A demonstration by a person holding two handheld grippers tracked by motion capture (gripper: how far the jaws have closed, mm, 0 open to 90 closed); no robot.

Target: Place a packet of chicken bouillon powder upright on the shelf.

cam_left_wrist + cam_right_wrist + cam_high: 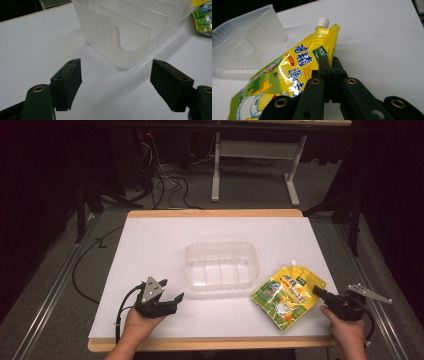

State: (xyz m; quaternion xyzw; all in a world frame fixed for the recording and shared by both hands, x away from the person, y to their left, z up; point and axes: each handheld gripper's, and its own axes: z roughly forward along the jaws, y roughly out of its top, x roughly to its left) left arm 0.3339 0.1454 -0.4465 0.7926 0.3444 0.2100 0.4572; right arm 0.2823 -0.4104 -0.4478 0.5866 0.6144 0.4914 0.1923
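White paper covered the table (150,245), with dark floor and loose cables behind it. Near the middle stood a clear plastic bin (221,266) with upright dividers inside, and nothing was in it that I could see. Just to its right lay a yellow spouted pouch (287,295), flat on the paper, its white cap pointing away from the person and its near-left corner close to the bin's wall.

The right gripper (329,62) had its jaws pressed together on the pouch's right edge, below the spout; the pinch looked thin, only the border of the film. The left gripper (116,82) rested low on the table before the bin's left end, jaws spread wide and holding nothing.

My reading was that the grasp on the pouch had just been made and the lift had not begun. The next move would call for raising the pouch clear of the bin's rim, carrying it leftward over a slot, and lowering it between the dividers. Since the bin looked light, the open left gripper might have to steady it.
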